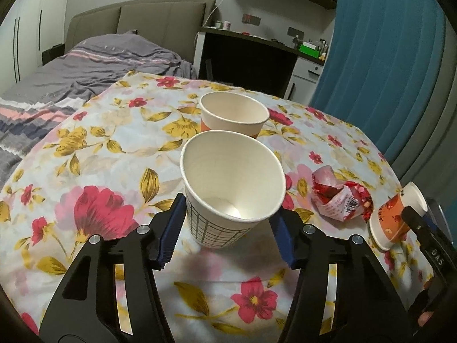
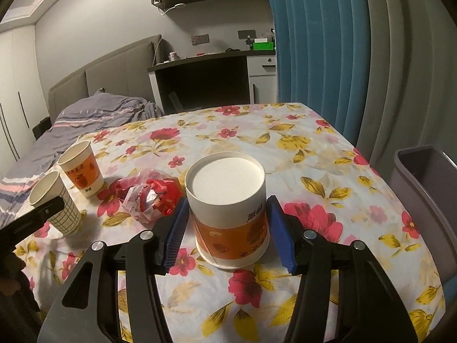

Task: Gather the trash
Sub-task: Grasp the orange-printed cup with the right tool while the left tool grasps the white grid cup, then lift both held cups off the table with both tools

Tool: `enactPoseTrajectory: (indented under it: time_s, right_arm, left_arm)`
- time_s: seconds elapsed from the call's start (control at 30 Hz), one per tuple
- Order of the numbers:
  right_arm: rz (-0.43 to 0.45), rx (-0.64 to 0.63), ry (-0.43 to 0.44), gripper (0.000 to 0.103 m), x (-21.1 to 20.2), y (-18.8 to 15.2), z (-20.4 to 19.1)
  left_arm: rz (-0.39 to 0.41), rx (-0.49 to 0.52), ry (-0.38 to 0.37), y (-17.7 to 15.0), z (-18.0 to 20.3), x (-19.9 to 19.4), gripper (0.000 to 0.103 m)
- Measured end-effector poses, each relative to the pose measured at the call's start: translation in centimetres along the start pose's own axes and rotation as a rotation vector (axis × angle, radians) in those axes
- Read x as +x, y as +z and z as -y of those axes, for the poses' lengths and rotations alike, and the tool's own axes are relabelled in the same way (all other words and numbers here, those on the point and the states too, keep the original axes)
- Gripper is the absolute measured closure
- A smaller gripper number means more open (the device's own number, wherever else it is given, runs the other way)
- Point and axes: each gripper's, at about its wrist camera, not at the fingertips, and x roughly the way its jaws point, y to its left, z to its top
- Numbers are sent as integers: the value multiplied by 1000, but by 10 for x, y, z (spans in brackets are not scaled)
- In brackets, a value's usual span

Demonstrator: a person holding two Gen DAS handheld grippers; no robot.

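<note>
- Left gripper [image 1: 227,223] has its jaws spread around the grid cup [image 1: 228,188]. The left pad looks like it's touching the wall, the right one sits just off it, so not squeezed yet as far as I can tell.
- Right gripper [image 2: 227,228] is the same deal: jaws wide, either side of the upside-down cup [image 2: 228,208], small gaps both sides, nothing held.
- Handling guess: these are empty paper cups, super light and thin-walled. Squeeze hard and they'll crumple or pop out. I'd grab mid-wall or lower, where the base stiffens things, and go gentle.
- Between the two sits the wrapper [image 1: 340,197], crumpled red and white plastic. Soft, crinkly, grab it anywhere.
- Further back on the tablecloth [image 1: 100,148] there's an orange cup [image 1: 232,114], upright, just behind the grid cup.
- Only the right view shows the bin [image 2: 428,194], off the table's right edge, near the curtain.
- Only the left view looks down into the grid cup: looks empty.
</note>
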Motion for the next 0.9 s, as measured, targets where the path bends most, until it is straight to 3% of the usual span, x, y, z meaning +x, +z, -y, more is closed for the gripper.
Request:
enactPoseTrajectory:
  time_s: [0.33, 0.5, 0.9]
  right_arm:
    - [27, 29, -27, 48, -5, 1, 7]
    - [-5, 31, -34, 48, -10, -5, 10]
    - [9, 20, -22, 48, -84, -12, 24]
  left_arm:
    - [47, 57, -40, -12, 18, -47, 47]
    - [62, 84, -64, -16, 25, -69, 47]
    - [65, 123, -146, -27, 57, -103, 47]
